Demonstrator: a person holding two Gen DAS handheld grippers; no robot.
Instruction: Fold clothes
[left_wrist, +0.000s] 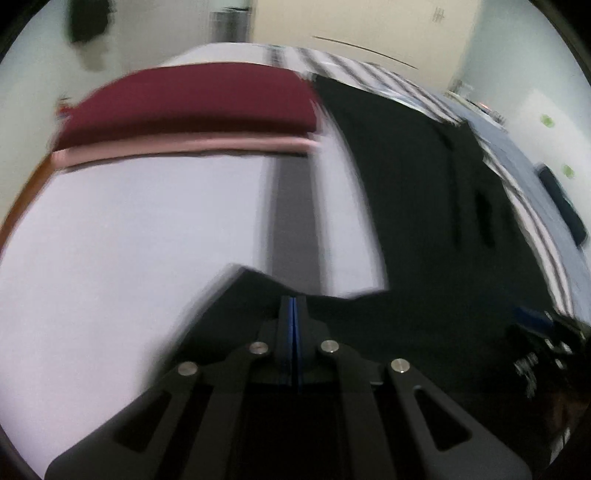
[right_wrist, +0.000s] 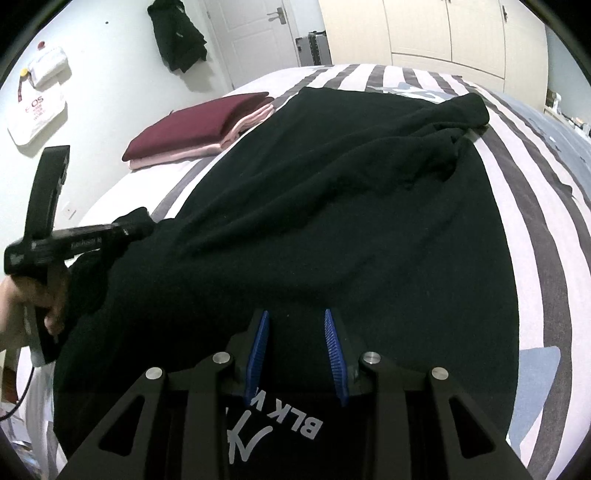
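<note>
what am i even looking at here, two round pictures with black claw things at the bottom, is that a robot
No robot: a person holds a hand-held claw in each hand, each with a wide-angle camera looking along its fingers. The blurred picture is from the left claw, shut on an edge of the black garment. The sharp one is from the right claw, open over that garment, spread on a striped bed. There the person's hand grips the left claw. A folded maroon and pink pile lies behind.

left gripper (left_wrist: 293, 314) closed on black garment (left_wrist: 406, 192) | maroon folded clothes (left_wrist: 192, 103) beyond, on bed (left_wrist: 147, 229)
</note>
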